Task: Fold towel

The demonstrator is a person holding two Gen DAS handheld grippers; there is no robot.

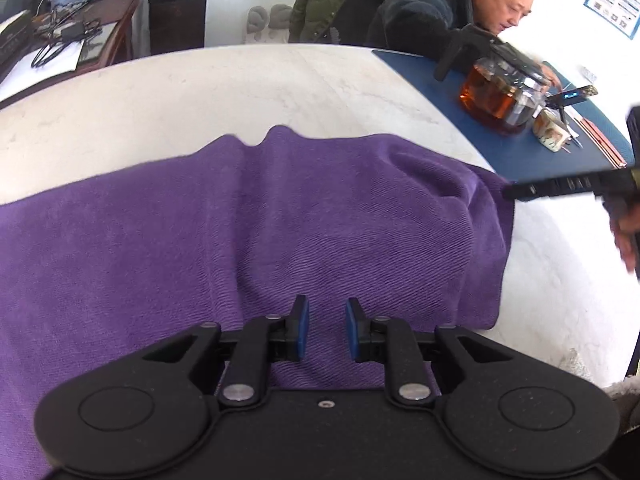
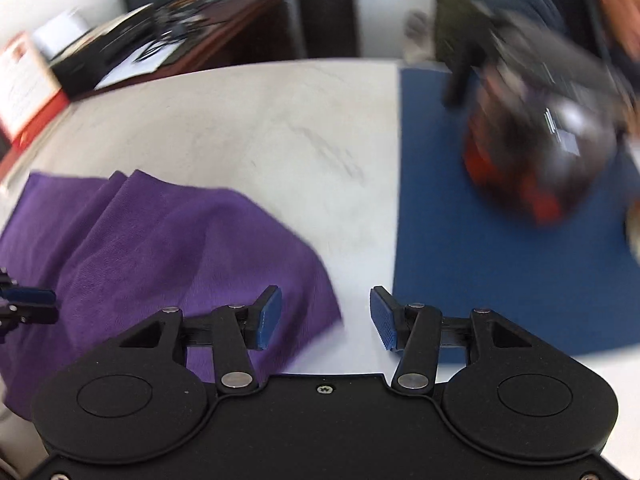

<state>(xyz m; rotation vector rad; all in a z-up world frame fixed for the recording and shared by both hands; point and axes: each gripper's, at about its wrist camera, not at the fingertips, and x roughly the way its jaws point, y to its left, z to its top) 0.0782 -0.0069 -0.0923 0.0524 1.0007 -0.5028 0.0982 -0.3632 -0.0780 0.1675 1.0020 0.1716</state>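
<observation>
Left hand-held gripper (image 1: 327,328) narrowly parted; right hand-held gripper (image 2: 326,318) wider, both angled down.

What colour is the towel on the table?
Purple, one plain colour with a fine ribbed weave. The towel shows best in the left wrist view.

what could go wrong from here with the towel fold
1. The right tool is open with nothing between its pads, so the purple towel corner near it may flop back.
2. The towel is wrinkled, so folding now may lock in creases.
3. A glass teapot stands on the blue mat close by; a wide swing might hit it.
</observation>
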